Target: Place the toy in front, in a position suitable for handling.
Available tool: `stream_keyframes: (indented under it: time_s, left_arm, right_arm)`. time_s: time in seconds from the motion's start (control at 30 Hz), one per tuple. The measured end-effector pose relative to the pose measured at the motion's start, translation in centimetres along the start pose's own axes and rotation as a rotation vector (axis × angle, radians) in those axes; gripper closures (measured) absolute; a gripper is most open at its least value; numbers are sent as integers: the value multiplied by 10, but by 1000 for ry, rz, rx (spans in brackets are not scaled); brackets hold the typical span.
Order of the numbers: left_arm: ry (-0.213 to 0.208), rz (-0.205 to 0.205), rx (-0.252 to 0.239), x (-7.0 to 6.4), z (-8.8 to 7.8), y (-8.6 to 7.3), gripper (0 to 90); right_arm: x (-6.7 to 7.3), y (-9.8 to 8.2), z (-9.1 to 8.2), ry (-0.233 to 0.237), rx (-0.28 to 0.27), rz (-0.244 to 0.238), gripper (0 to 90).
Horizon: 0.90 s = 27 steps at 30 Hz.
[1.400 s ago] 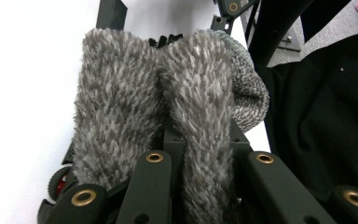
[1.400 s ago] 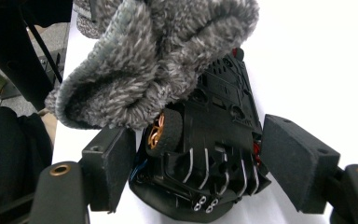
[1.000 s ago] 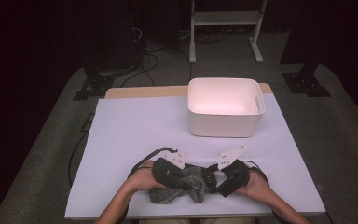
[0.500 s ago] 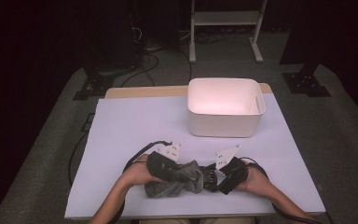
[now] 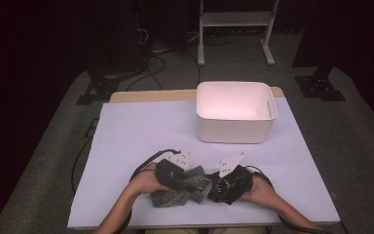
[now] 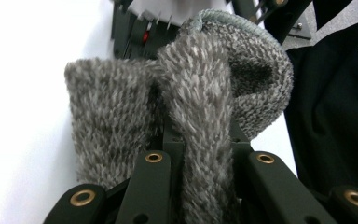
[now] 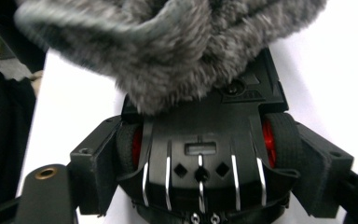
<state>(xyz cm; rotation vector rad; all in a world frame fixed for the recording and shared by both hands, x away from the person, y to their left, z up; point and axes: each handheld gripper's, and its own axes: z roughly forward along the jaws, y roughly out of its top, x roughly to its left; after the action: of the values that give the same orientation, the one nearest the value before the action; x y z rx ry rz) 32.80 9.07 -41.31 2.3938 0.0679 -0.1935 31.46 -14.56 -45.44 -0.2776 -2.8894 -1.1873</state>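
A grey fuzzy sock (image 5: pixel 175 197) lies bunched at the near edge of the table, between my two grippers. My left gripper (image 5: pixel 192 181) is shut on it. In the left gripper view a fold of the sock (image 6: pixel 200 140) is pinched between the closed jaws, and its ribbed cuff (image 6: pixel 256 70) curls open beyond them. My right gripper (image 5: pixel 216 186) faces the left one, tip to tip. Its jaws stand wide and have just been opening a little. In the right gripper view the sock's cuff (image 7: pixel 168 42) hangs over the left gripper's black head between them, and no pad presses on it.
A white plastic bin (image 5: pixel 236 117) stands at the far right of the white-covered table (image 5: pixel 141 131). Black cables loop beside both hands. Dark floor, cables and a metal stand lie beyond the table's far edge.
The bunched sock has shifted slightly to the left between the grippers. Both hands have stayed in about the same place.
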Motion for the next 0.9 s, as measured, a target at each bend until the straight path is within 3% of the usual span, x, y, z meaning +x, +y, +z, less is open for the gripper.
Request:
stream_keyframes:
  time_s: [0.17, 0.27, 0.4, 0.53, 0.9]
  left_arm:
    - [3, 40, -4, 1, 3, 16, 769]
    - [5, 67, 24, 4, 12, 31, 769]
    - [13, 84, 62, 3, 18, 34, 769]
    - [43, 96, 62, 3, 15, 29, 769]
    - [122, 7, 67, 5, -22, -11, 769]
  right_arm:
    - [-2, -1, 1, 10, 3, -4, 213]
    - [-2, -2, 1, 11, 7, -12, 216]
    - [-1, -3, 0, 2, 13, -29, 218]
    - [-1, -4, -2, 7, 13, -28, 221]
    - [-4, -5, -4, 8, 18, -34, 222]
